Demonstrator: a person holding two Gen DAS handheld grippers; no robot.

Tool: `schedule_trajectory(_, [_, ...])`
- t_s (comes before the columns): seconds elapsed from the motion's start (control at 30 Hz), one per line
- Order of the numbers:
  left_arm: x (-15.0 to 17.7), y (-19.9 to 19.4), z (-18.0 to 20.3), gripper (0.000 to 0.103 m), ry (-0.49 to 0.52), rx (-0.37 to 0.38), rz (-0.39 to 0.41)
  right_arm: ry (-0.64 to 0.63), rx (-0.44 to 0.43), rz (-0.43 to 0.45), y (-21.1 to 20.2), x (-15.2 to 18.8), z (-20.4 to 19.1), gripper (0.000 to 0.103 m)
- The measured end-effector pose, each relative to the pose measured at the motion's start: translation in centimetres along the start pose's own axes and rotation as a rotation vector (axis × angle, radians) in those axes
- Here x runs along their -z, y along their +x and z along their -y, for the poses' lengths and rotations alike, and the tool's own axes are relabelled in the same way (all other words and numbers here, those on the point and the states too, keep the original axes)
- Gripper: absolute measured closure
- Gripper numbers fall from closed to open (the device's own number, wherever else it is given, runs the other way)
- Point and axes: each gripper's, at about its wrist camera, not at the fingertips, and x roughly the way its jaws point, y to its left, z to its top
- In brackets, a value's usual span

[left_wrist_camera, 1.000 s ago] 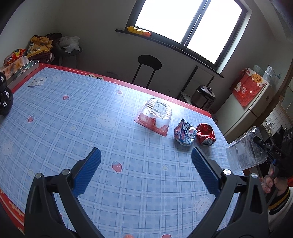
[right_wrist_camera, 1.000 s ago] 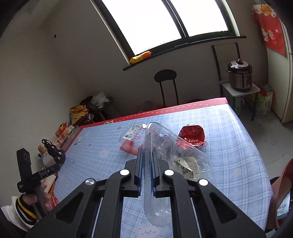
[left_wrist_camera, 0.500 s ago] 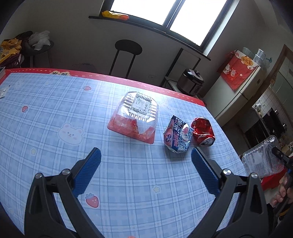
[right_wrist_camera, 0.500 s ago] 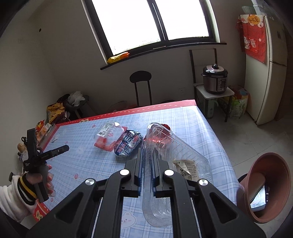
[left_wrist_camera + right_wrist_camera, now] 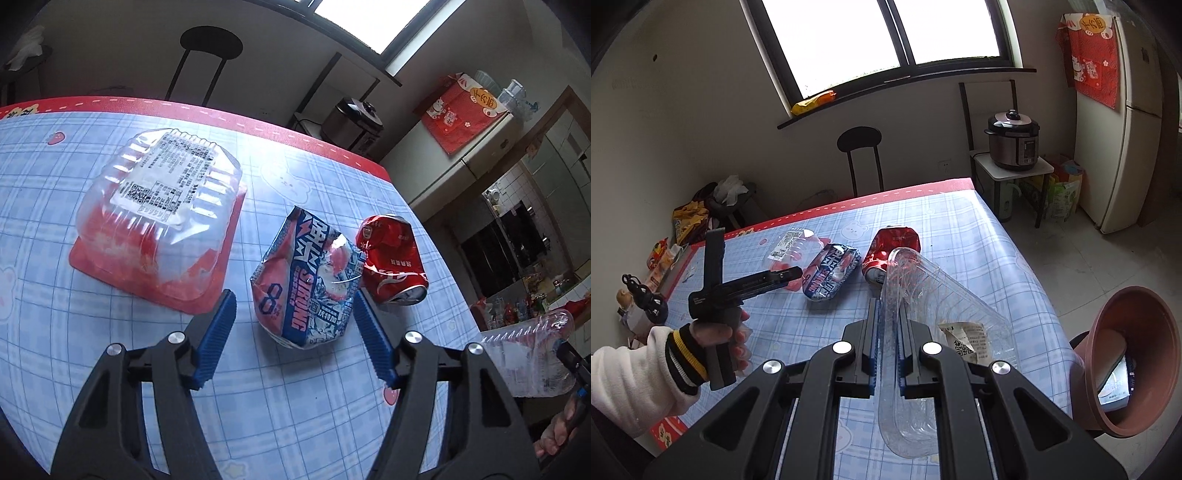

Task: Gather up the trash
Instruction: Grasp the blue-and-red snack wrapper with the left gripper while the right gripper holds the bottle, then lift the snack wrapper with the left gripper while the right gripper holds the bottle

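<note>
A crushed blue drink can (image 5: pixel 306 288) lies on the checked tablecloth (image 5: pixel 110 350), and my left gripper (image 5: pixel 294 295) straddles it. Its jaws are closing, with the can between the blue pads and a gap still showing on the left side. A crushed red cola can (image 5: pixel 391 266) lies just right of it. A clear plastic tray with a red base (image 5: pixel 159 218) sits to the left. My right gripper (image 5: pixel 889 306) is shut on a clear plastic container (image 5: pixel 942 314), held above the table's right edge. The right wrist view also shows the left gripper (image 5: pixel 796 273) at the blue can (image 5: pixel 831 273).
A brown round bin (image 5: pixel 1126 362) stands off the table's right edge, with something inside. A black stool (image 5: pixel 860 140) stands behind the table, and a rice cooker (image 5: pixel 1014 144) and fridge (image 5: pixel 1123 129) at the right. Snack packs (image 5: pixel 661 254) lie at the far left edge.
My left gripper has come forward and down to the blue can, and its jaws have narrowed around it. The right gripper keeps its hold and has swung slightly, bringing the bin into view.
</note>
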Motion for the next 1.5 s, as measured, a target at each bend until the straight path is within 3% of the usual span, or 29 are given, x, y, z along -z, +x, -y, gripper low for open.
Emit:
schedule_trajectory(0.13, [-1.7,1.6,0.8,0.047,0.072,-0.012,0.002,0.009,0.009,-0.014,0.0,0.4,0.6,0.094])
schedule_trajectory(0.57, [-3.6,5.9,2.2,0.053,0.143,-0.053,-0.081,0.000,0.000,-0.030,0.1,0.3,0.7,0.094])
schedule_trajectory(0.6, [-3.4,5.9,2.1,0.062,0.143,-0.059,-0.093,0.000,-0.003,-0.031,0.1,0.3,0.5,0.094])
schedule_trajectory(0.63, [-3.2,6.0,2.0,0.076,0.144,-0.069,-0.101,-0.002,-0.007,-0.029,0.1,0.2,0.3,0.094])
schedule_trajectory(0.73, [-2.4,4.8,2.0,0.087,0.149,-0.066,-0.083,-0.010,-0.018,-0.021,-0.3,0.1,-0.3,0.094])
schedule_trajectory(0.83, [-1.4,2.7,2.4,0.091,0.159,-0.027,-0.059,-0.011,-0.028,-0.012,-0.5,0.1,-0.6,0.094])
schedule_trajectory(0.97, [-0.1,-0.1,3.7,0.094,0.185,0.025,-0.043,-0.008,-0.046,0.001,-0.9,0.0,-0.9,0.094])
schedule_trajectory(1.13, [2.5,-2.8,6.2,0.094,0.259,0.045,-0.078,-0.008,-0.071,0.017,-1.7,0.1,-0.9,0.094])
schedule_trajectory(1.27, [5.3,-3.1,7.5,0.094,0.327,0.022,-0.141,-0.007,-0.085,0.028,-2.3,0.4,-0.9,0.094])
schedule_trajectory(1.5, [7.5,-3.2,8.4,0.093,0.325,0.060,-0.204,0.019,-0.097,0.034,-3.2,1.1,-0.3,0.094])
